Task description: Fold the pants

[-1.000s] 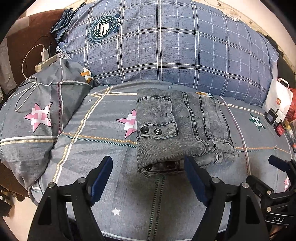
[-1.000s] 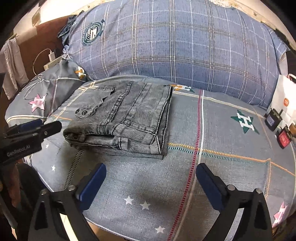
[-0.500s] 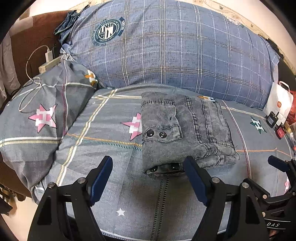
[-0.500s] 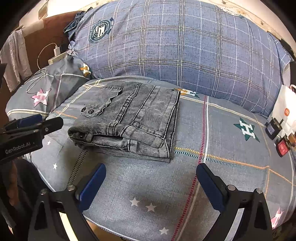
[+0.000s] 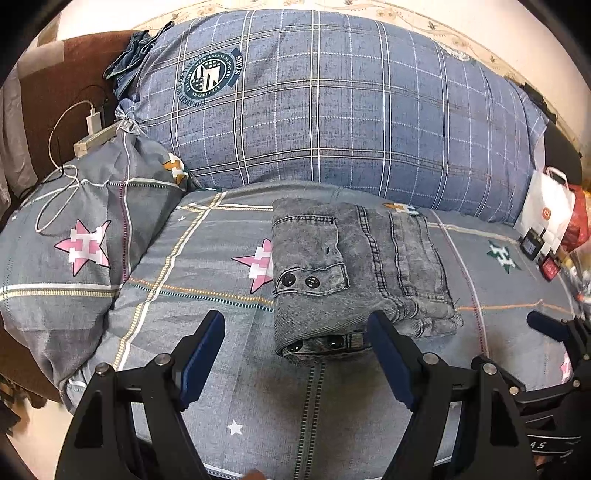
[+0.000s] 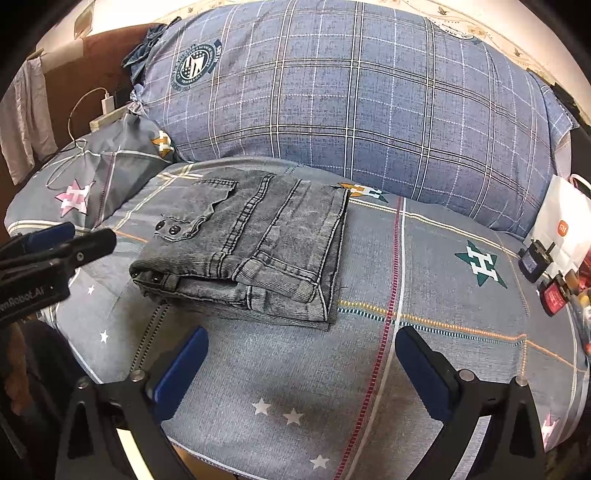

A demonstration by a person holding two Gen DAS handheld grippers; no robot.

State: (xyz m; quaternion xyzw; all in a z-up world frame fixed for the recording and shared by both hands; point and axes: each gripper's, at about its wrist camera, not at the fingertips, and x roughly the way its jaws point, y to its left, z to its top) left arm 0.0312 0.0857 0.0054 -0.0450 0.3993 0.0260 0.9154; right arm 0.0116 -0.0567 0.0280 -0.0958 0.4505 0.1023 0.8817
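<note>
Hovering spread wide, left hand-held gripper (image 5: 295, 354) — gripping nothing, blue pads just short of the folded grey pants (image 5: 354, 273). Hanging equally splayed and empty, right hand-held gripper (image 6: 301, 365), nearer the bed's (image 6: 443, 295) edge. Lying compact on the patterned sheet — pants sitting before the big plaid pillow (image 6: 351, 92).

A grey star-print bedsheet (image 5: 207, 295) covers the bed, a blue plaid pillow (image 5: 332, 110) against the pale wall (image 5: 480, 22).
</note>
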